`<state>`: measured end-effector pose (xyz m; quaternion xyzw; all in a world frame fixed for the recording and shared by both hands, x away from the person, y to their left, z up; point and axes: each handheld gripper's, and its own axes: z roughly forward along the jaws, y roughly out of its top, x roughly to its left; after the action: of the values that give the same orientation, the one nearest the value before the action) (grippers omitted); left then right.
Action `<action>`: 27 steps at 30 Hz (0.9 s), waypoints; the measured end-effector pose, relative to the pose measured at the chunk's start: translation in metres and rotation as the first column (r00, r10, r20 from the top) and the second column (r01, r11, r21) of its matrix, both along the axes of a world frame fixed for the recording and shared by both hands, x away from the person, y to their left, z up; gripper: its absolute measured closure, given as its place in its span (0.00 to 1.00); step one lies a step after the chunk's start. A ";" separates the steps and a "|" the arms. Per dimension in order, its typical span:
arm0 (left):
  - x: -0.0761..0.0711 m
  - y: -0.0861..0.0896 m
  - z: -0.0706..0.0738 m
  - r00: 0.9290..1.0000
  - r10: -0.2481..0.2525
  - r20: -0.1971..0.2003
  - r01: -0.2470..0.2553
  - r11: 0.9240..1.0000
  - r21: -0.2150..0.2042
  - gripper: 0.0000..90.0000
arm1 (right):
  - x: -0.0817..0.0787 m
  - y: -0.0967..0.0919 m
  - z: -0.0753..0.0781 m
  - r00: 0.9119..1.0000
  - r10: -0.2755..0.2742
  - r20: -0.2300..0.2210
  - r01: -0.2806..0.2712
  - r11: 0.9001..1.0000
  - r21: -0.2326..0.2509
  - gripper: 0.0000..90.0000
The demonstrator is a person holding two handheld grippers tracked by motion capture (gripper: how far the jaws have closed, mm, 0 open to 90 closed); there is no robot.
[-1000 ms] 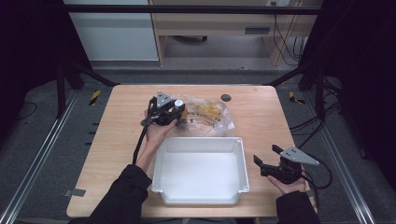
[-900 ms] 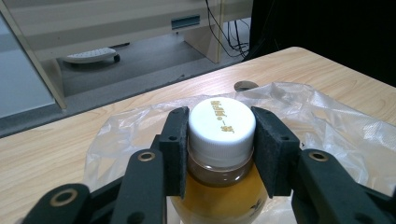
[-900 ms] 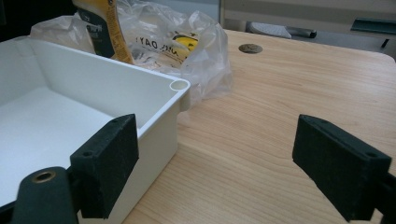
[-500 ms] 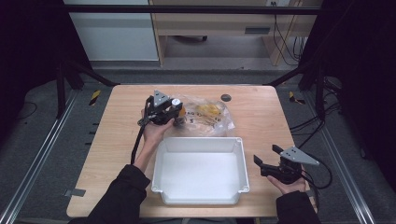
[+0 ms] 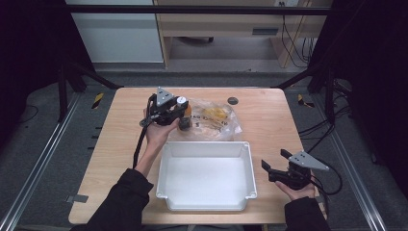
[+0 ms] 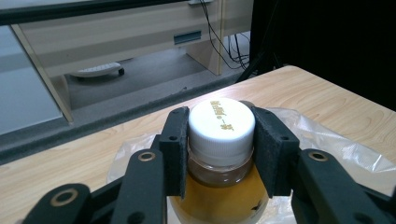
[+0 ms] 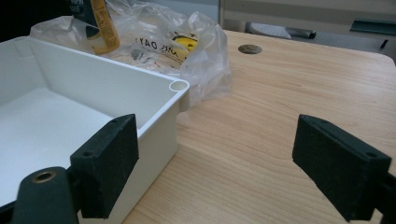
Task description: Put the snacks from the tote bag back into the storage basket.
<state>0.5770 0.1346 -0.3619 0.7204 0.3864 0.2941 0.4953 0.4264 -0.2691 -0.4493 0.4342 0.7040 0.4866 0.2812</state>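
Crowding the table's (image 5: 120, 144) far edge, a clear bag (image 5: 216, 120) surrounds the bottle (image 6: 222, 154) pinched by the left gripper (image 5: 185, 115); right gripper (image 5: 274, 161) gapes near the white tray's (image 5: 207, 204) right rim.

The white bin (image 5: 206, 176) takes up the near middle of the table (image 5: 260, 120), and a crumpled plastic bag (image 5: 219, 120) lies right behind its far rim. Bare wood stays open along both sides.
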 end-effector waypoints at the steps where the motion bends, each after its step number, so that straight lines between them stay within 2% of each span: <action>1: -0.001 0.000 0.002 1.000 0.002 0.004 -0.002 1.000 0.002 0.65 | 0.000 0.000 0.000 1.000 -0.001 -0.001 0.001 1.000 0.001 0.16; 9: -0.006 0.002 0.015 1.000 -0.001 0.025 0.002 1.000 -0.020 0.65 | 0.000 0.000 0.000 1.000 -0.002 0.000 0.002 1.000 0.002 0.16; 27: -0.018 0.009 0.046 0.997 0.004 0.079 -0.001 0.999 -0.036 0.65 | -0.001 0.000 0.001 1.000 -0.001 0.000 0.001 1.000 0.006 0.16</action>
<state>0.5593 0.1434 -0.3160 0.6988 0.3723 0.3161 0.5227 0.4258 -0.2692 -0.4488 0.4352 0.7024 0.4885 0.2803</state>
